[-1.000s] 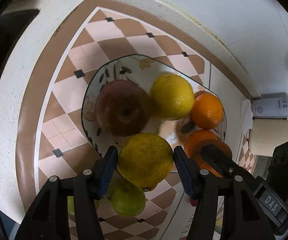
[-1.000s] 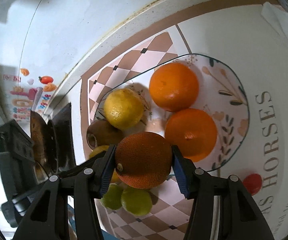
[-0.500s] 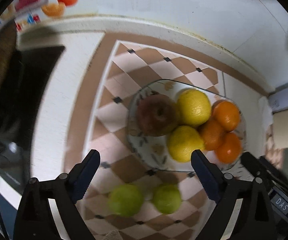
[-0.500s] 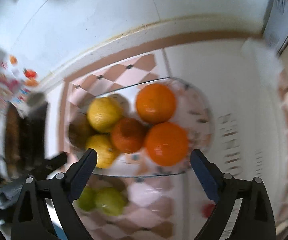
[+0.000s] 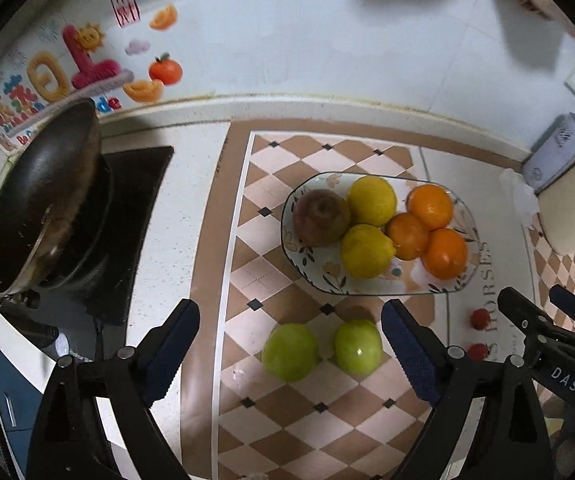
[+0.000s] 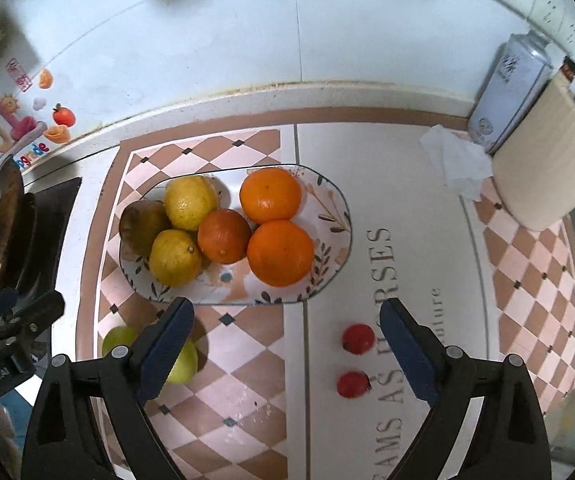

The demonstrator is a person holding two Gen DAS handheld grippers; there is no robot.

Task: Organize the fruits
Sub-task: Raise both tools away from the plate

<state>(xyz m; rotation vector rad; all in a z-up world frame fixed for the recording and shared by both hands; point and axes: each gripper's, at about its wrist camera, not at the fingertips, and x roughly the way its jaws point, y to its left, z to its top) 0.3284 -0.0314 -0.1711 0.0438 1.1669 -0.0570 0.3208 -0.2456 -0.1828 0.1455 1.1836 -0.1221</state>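
Note:
A floral oval plate (image 5: pixel 371 286) (image 6: pixel 329 200) holds a brown apple (image 5: pixel 320 217), two lemons (image 5: pixel 367 251) (image 6: pixel 175 258) and three oranges (image 5: pixel 444 254) (image 6: pixel 280 253). Two green apples (image 5: pixel 290 352) (image 5: pixel 357 346) lie on the counter in front of the plate, one also in the right wrist view (image 6: pixel 185 362). Two small red fruits (image 6: pixel 358 338) (image 6: pixel 352 385) lie to the right. My left gripper (image 5: pixel 290 354) is open and empty above the green apples. My right gripper (image 6: pixel 286 348) is open and empty, near the plate's front edge.
A black pan (image 5: pixel 43 196) sits on a dark stove (image 5: pixel 127 216) at the left. A white-blue canister (image 6: pixel 507 96), a paper roll (image 6: pixel 543 168) and a crumpled tissue (image 6: pixel 457 160) stand at the back right. The tiled wall is behind.
Both grippers let go of their fruit, a lemon from the left and an orange from the right, onto the plate. Both opened wide and pulled back and up from the plate.

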